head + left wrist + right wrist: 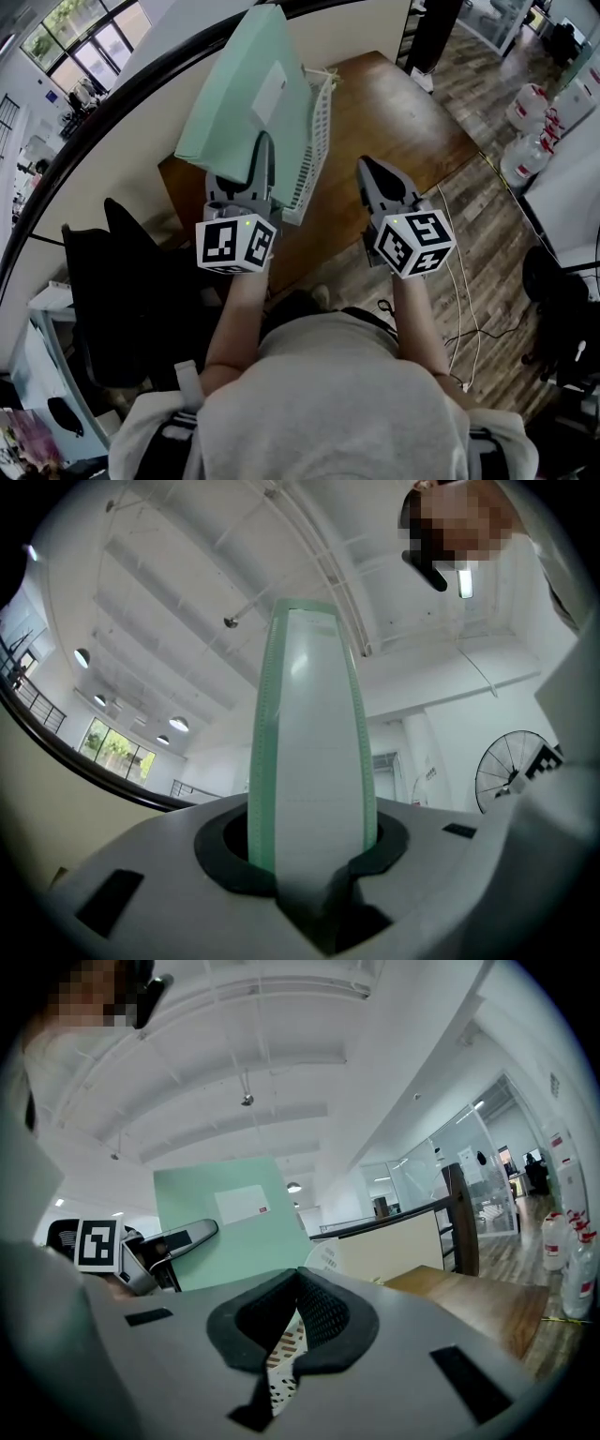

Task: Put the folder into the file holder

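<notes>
Arms (234, 319) reach up the frame. Left gripper (261, 159) clamps the folder (246, 94) at its lower edge, long axis upright, just left of the holder (314, 159). Right gripper (370, 173), closed and empty, sits to the holder's right.

The grey left hand-held gripper (264, 157) and right hand-held gripper (368, 171) bear black-and-white marker cubes (236, 244).

Bare table (403, 117) right of file holder (315, 141), folder (242, 103) apparently blocking left

no readable text, white label (242, 1204) on the folder (220, 1251) too small to read
</notes>
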Demonstrator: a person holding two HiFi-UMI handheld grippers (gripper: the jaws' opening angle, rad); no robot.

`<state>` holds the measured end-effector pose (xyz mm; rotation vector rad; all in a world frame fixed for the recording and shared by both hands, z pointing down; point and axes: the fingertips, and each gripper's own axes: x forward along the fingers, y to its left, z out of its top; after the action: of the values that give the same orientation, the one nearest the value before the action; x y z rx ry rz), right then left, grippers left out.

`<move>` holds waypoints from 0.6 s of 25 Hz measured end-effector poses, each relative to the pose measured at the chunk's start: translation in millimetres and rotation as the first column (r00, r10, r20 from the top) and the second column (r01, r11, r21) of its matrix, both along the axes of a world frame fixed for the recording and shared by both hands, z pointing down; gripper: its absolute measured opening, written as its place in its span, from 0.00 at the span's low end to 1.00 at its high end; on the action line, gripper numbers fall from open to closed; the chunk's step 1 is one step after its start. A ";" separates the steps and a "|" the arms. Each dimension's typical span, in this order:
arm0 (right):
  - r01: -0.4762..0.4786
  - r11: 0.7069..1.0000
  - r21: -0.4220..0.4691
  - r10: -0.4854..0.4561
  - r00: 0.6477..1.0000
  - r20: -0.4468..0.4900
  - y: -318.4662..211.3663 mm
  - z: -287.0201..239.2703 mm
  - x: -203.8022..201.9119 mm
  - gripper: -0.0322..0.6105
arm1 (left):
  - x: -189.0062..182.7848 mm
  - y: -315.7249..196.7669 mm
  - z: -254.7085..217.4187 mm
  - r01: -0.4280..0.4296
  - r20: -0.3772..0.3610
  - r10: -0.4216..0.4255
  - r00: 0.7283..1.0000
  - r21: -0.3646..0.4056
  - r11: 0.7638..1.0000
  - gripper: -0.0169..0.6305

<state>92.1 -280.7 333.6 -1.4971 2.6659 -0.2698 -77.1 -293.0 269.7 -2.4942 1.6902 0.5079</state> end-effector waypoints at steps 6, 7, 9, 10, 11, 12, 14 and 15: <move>-0.001 1.000 -0.026 0.001 1.000 -0.006 -10.4 12.4 -14.8 0.06 | -1.3 -10.3 11.4 -0.031 -0.001 0.031 1.000 -0.014 0.999 0.29; -0.002 1.000 -0.030 0.001 1.000 -0.007 -11.8 14.1 -16.0 0.06 | 0.3 -11.4 13.3 -0.039 0.001 0.039 0.999 -0.017 0.999 0.29; -0.003 0.999 -0.037 0.003 1.000 -0.009 -15.3 17.4 -17.4 0.06 | 2.7 -14.4 17.7 -0.053 0.000 0.053 0.999 -0.026 0.998 0.29; -0.005 0.999 -0.040 0.004 1.000 -0.010 -17.1 18.7 -17.7 0.06 | 3.5 -16.1 20.0 -0.060 -0.004 0.060 0.998 -0.033 0.998 0.29; -0.007 0.999 -0.043 0.006 1.000 -0.011 -18.8 19.9 -18.0 0.06 | 3.8 -17.8 21.9 -0.068 -0.009 0.067 0.998 -0.039 0.997 0.29; -0.009 0.999 -0.047 0.009 1.000 -0.012 -20.3 20.9 -18.4 0.06 | 3.8 -19.1 23.1 -0.074 -0.013 0.073 0.997 -0.042 0.996 0.29; -0.014 0.999 -0.053 0.014 1.000 -0.012 -23.0 21.9 -18.9 0.06 | 2.8 -21.7 23.1 -0.081 -0.017 0.081 0.997 -0.042 0.996 0.29; -0.017 0.998 -0.055 0.016 1.000 -0.011 -24.6 22.0 -19.0 0.06 | 2.4 -23.5 22.8 -0.083 -0.017 0.083 0.996 -0.042 0.996 0.29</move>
<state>73.1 -305.3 355.5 -1.5394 2.6743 -0.3377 -74.7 -316.5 292.5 -2.6060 1.6247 0.5047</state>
